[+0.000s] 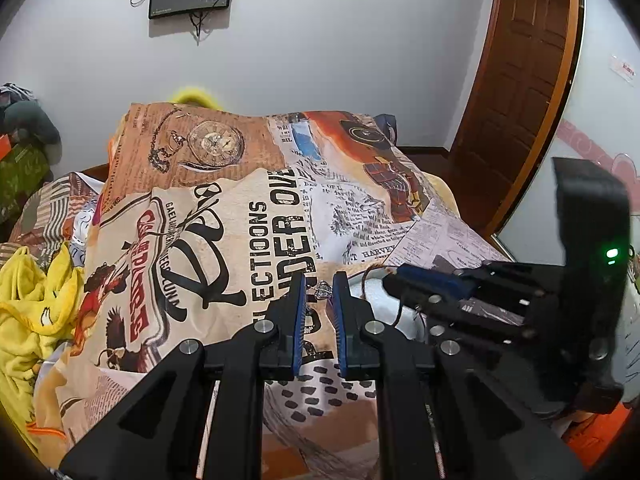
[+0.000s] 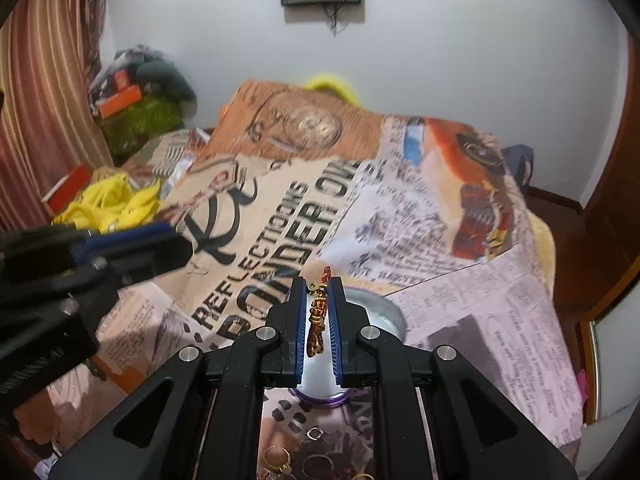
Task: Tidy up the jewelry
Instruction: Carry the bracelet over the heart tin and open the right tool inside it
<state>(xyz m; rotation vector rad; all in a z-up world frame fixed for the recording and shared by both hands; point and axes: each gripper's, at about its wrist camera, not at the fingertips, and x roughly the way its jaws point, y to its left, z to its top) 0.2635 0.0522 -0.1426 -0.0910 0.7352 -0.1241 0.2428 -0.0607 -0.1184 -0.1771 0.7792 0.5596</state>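
Blue-padded right gripper (image 2: 319, 294) is pinching a red-and-gold beaded bracelet (image 2: 317, 318) above a round metal bowl (image 2: 386, 312); left gripper (image 1: 319, 291) is gripping a small silver jewelry piece (image 1: 323, 290). Loose rings (image 2: 316, 460) are lying below on the printed bedspread (image 2: 460, 300)

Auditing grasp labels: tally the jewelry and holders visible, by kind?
Red-gold beaded thread piece, in right tongs: 1
Small silver piece, in left tongs: 1
Loose rings on the bedcover: 3 clear, edge may hide more
Silver-rimmed round container: 1
Total: 6
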